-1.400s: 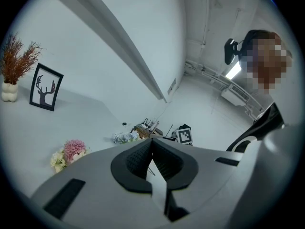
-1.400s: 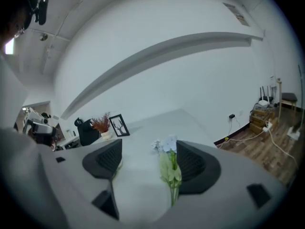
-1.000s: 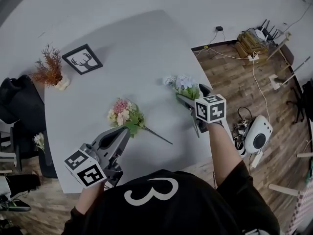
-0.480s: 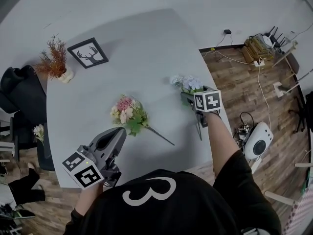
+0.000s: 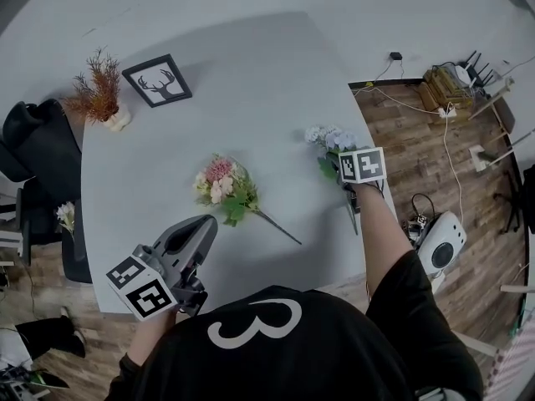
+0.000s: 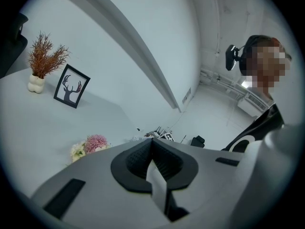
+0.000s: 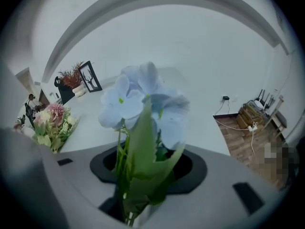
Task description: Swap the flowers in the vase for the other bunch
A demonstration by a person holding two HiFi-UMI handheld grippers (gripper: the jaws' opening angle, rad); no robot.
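Head view, blue bunch (image 5: 330, 139), blooms pointing away, stem trailing toward person (image 5: 276, 345)

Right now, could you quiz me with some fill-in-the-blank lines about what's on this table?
The pink bunch lies flat on the ___. The framed picture shows a ___ head. The left tool has its jaws ___, with nothing between them. The second bunch, near the right edge, is pale ___.
Missing: table; deer; shut; blue.

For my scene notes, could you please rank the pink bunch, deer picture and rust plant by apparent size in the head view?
1. Pink bunch, stem included.
2. Rust plant and deer picture look about alike, so unranked.
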